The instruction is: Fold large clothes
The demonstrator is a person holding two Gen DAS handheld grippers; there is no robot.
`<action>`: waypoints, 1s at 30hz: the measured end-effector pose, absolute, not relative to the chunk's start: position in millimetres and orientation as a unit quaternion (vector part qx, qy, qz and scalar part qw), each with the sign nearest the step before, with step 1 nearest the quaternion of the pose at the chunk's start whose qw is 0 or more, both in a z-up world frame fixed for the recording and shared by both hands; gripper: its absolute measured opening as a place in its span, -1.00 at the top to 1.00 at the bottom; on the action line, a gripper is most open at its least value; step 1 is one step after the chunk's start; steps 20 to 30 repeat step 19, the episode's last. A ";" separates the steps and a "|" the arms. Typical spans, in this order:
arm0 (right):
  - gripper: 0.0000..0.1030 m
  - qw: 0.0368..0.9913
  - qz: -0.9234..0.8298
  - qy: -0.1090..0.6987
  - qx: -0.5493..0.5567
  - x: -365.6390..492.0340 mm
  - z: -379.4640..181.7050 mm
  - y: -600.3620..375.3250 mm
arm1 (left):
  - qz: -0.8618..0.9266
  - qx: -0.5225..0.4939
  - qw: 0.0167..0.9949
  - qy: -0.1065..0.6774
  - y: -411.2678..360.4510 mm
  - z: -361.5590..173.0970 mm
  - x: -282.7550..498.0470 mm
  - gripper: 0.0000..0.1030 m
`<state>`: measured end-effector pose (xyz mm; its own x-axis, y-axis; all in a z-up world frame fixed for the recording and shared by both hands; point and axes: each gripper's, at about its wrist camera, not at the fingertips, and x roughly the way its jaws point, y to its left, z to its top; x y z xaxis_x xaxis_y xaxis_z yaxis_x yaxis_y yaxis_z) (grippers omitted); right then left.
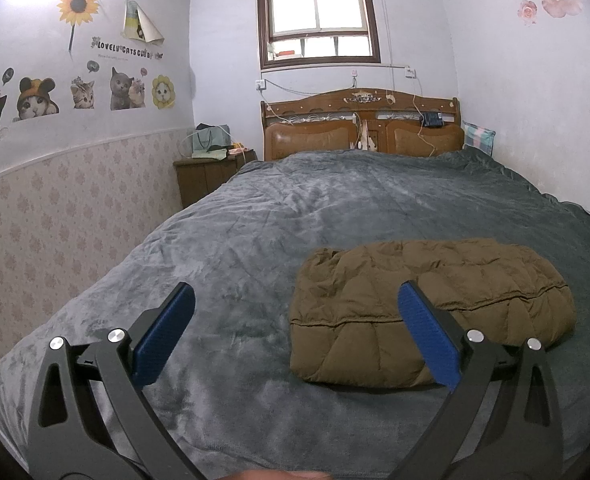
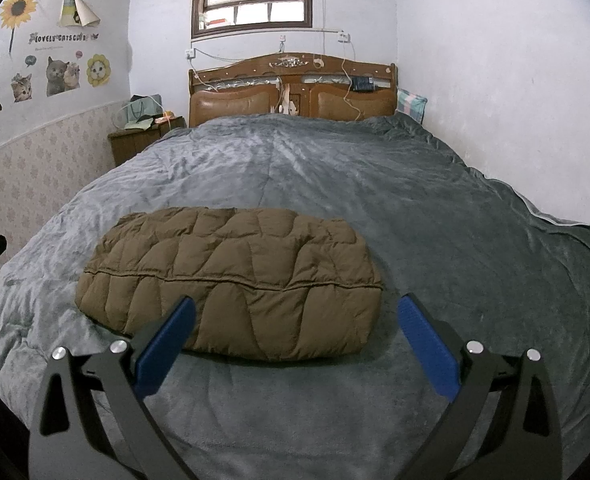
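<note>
Jacket (image 2: 231, 280), one, seemingly folded, on bed (image 2: 415, 200), two hand-held grippers (image 1: 295, 300) (image 2: 295, 312) wide apart, empty

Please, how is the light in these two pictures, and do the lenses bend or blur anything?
Left wrist view: the window is overexposed to white, the walls bow strongly, and the brown jacket stays sharp. Right wrist view: dark lens rim at the corners, the grey blanket bulges like a dome, and the right tool appears sharp, open.

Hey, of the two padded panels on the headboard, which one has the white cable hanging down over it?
The right padded panel, nearest the checked pillow. A white cable trails across it; the left padded panel is bare.
</note>
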<state>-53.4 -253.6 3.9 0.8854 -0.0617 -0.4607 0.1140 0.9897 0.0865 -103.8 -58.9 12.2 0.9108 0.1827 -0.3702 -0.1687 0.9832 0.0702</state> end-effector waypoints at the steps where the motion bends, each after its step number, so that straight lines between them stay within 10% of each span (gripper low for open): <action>1: -0.96 0.969 -0.045 0.235 0.056 -53.5 3.9 -253.5 | 0.090 0.018 0.977 0.191 -59.0 12.2 -103.7 -0.94; 30: -0.96 0.970 -0.046 0.233 0.056 -54.0 4.5 -252.9 | 0.090 0.014 0.977 0.194 -57.3 11.4 -100.7 -0.94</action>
